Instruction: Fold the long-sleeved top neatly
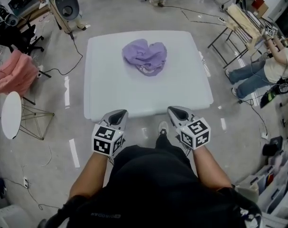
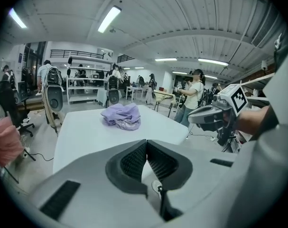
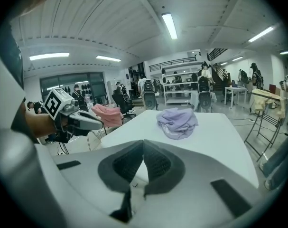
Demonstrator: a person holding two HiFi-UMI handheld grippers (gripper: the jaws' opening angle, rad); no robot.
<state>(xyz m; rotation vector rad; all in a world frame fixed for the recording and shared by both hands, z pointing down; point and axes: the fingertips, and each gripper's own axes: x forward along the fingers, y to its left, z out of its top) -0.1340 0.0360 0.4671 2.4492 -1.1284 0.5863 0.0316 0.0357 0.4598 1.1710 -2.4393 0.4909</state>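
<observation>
The lilac top (image 1: 144, 56) sits bunched up near the far edge of the white tabletop (image 1: 110, 94), untouched. Left gripper (image 1: 116, 119) and right gripper (image 1: 178, 114) hover at the near edge, both clamped shut and empty. Folding hasn't started; next they'd need to reach in, open and spread it flat.

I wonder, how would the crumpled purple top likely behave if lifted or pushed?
The purple top lies in soft folds, so it would probably droop limply. It looks thin, likely light. On the smooth table it may slide and bunch.
</observation>
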